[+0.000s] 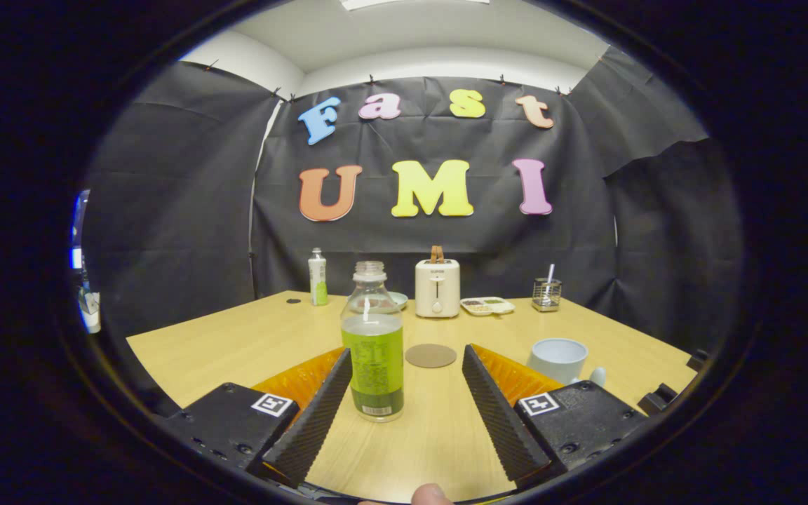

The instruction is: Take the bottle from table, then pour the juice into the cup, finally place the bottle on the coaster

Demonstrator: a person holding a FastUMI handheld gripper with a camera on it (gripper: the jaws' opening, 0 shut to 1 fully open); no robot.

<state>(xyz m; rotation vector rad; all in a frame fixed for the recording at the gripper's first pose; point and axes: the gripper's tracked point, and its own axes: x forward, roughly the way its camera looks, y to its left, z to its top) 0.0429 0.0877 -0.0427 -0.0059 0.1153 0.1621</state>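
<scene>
Hand-held gripper (404, 393) spread; uncapped bottle (374, 351) stands between the fingers, nearer the left. Centring is advised before the labelled body is clamped, kept upright.

Tongs (404, 393) spread wide, bottle (373, 351) between them by the left finger, bare table (236, 344) ahead, coaster (431, 355) beyond.

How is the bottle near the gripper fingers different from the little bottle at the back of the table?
The near bottle stands between the open gripper fingers, close to the left one; the far bottle stands beyond them by the wall. The near bottle has no cap and a clear top; the far bottle is capped and white on top. Both stand upright on the table and show green.
</scene>
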